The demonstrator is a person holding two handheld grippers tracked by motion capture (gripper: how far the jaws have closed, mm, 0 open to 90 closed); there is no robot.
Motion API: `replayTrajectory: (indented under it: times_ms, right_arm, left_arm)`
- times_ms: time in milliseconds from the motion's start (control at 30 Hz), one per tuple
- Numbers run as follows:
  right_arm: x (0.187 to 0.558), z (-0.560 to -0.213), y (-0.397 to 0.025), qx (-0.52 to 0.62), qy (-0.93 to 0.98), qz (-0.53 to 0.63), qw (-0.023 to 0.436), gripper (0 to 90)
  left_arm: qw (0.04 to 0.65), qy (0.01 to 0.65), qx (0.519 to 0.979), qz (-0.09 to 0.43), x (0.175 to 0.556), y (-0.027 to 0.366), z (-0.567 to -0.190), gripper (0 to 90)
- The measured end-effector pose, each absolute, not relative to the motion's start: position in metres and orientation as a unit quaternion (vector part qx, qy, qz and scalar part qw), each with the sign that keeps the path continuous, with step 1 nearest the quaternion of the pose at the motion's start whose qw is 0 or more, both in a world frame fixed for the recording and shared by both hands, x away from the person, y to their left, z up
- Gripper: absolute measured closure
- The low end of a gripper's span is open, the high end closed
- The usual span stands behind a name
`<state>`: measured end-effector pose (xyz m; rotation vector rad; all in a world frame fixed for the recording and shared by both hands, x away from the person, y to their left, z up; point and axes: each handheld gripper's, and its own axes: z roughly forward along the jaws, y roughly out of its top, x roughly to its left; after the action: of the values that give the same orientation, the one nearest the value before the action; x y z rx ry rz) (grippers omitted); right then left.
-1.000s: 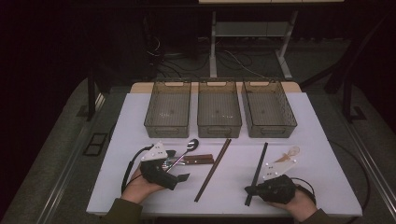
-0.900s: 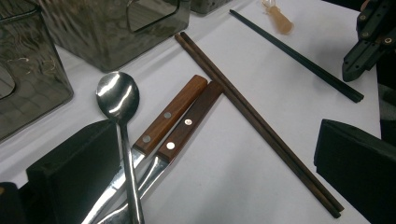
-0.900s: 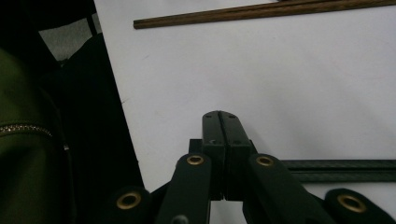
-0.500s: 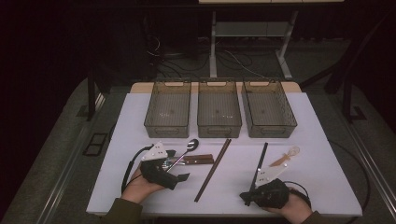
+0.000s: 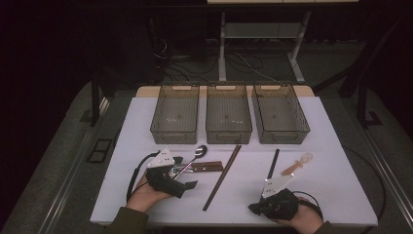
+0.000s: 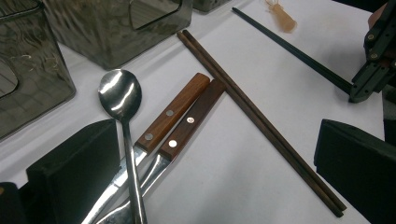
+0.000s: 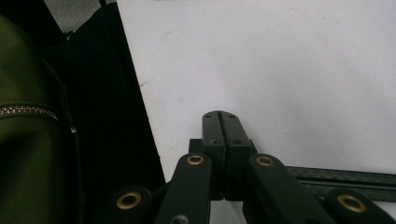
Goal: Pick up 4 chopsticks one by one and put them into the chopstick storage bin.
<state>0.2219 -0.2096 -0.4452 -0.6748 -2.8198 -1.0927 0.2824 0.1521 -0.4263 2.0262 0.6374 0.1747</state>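
My left gripper rests on the table at the left with its jaws wide open. Between them in the left gripper view lie a steel spoon and two wooden-handled utensils. The spoon crosses over their blades. A pair of brown chopsticks lies diagonally just right of them. My right gripper sits near the front edge and points left, its jaws pressed together with nothing between them. Black chopsticks run under its linkage. A small pale spoon lies right of them.
Three empty smoky plastic bins stand in a row at the back of the white table. The table's front edge and a green jacket sleeve are close to the right gripper.
The right gripper has drawn back toward the front edge and turned to point left. The left gripper and the cutlery have stayed put.
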Motion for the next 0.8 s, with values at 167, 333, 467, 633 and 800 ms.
replayTrajectory:
  times_ms: [167,333,467,633,800]
  right_arm:
    - [0.222,-0.445,-0.211,-0.218,-0.911,-0.35,0.024,88.9]
    - [0.221,-0.444,-0.214,-0.221,-0.911,-0.346,0.024,88.9]
    - [0.221,-0.444,-0.216,-0.222,-0.912,-0.344,0.026,88.9]
    - [0.219,-0.443,-0.218,-0.224,-0.913,-0.34,0.027,88.8]
    - [0.218,-0.443,-0.221,-0.225,-0.914,-0.338,0.027,88.9]
  left_arm:
    - [0.484,0.261,0.832,0.072,0.282,0.152,-0.426,0.0]
    - [0.482,0.261,0.833,0.072,0.283,0.152,-0.426,0.0]
    - [0.484,0.262,0.832,0.072,0.282,0.152,-0.426,0.0]
    - [0.484,0.262,0.832,0.071,0.282,0.152,-0.426,0.0]
    - [0.484,0.262,0.832,0.071,0.282,0.152,-0.426,0.0]
